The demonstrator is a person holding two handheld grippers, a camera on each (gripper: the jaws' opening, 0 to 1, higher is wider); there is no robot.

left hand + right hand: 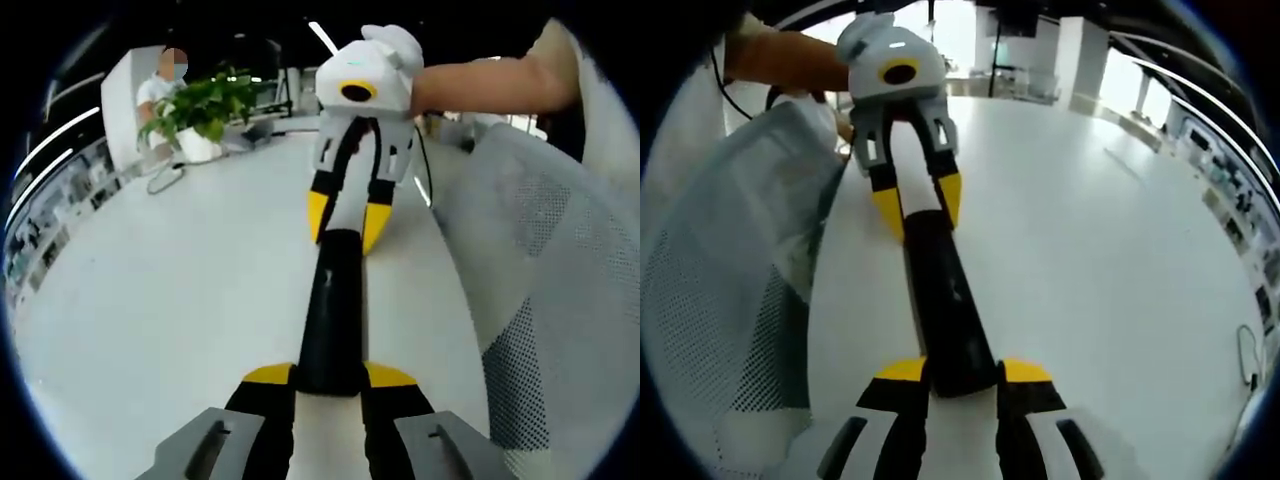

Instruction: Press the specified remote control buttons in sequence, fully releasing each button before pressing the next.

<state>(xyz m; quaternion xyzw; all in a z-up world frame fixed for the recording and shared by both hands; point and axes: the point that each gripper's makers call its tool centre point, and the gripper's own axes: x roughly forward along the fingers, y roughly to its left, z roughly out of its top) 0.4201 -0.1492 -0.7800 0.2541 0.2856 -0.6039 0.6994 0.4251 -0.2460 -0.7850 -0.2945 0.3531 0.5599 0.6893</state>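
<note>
An open-plan office: a long white desk, a potted plant and seated person beyond the left claw, ceiling strip lights.

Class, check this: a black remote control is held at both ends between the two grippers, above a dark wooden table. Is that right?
Not quite. The table is white, not dark wood, as the left gripper view shows. The rest holds: the left gripper and the right gripper hold the black remote control at its two ends.

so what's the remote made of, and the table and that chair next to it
Remote control: looks like black plastic with a slight sheen; a soft highlight runs along it. Table: smooth matte white top, laminate or painted, can't tell. Chair: pale mesh fabric, small perforations visible.
</note>
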